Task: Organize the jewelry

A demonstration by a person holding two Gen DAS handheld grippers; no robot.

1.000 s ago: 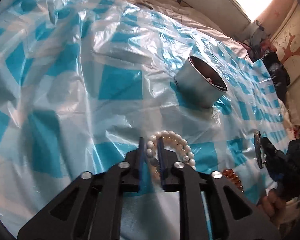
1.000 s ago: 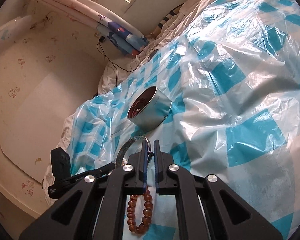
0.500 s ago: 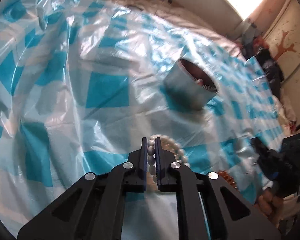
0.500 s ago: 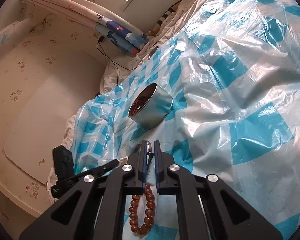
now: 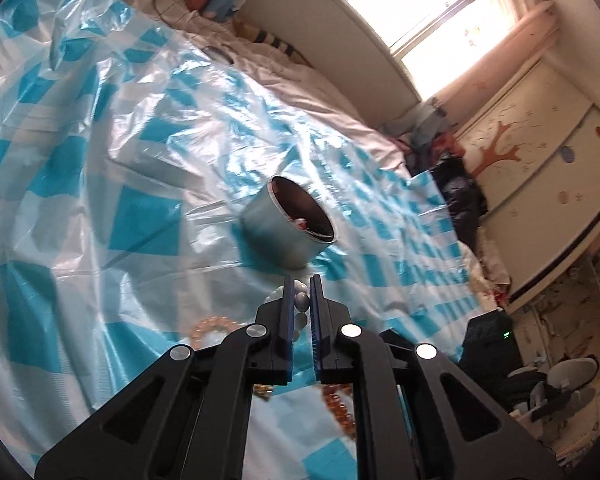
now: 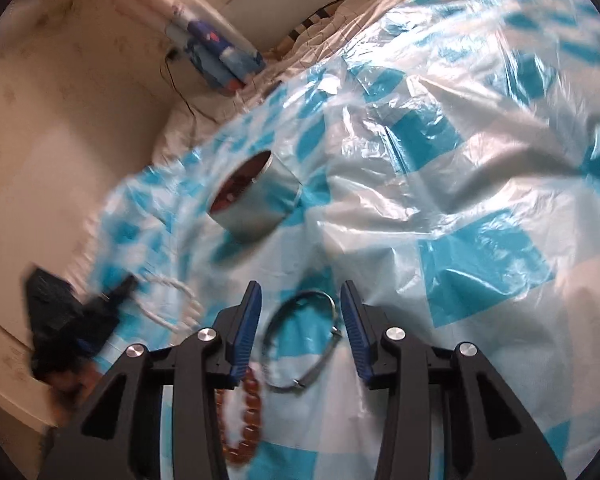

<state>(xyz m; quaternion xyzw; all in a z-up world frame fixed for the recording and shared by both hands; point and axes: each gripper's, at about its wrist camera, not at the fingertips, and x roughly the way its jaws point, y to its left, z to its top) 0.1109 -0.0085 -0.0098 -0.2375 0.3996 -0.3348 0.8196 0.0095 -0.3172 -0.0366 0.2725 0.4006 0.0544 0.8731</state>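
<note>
The left gripper [image 5: 301, 301], its jaws clamped on a white pearl bracelet [image 5: 300, 303], has lifted the strand clear of the blue-checked plastic sheet [image 5: 140, 220] within the last second and now points at the round metal tin [image 5: 278, 236] at frame centre, which suggests a drop into the tin comes next. The right gripper [image 6: 300, 312], shut on a thin silver bangle [image 6: 300, 340] a moment ago, has let go: its jaws stand wide apart, the bangle lying flat on the sheet between them. An amber bead bracelet [image 6: 246, 420] lies at lower centre, partly under the left jaw. The right-wrist view is blurred at left.
</note>
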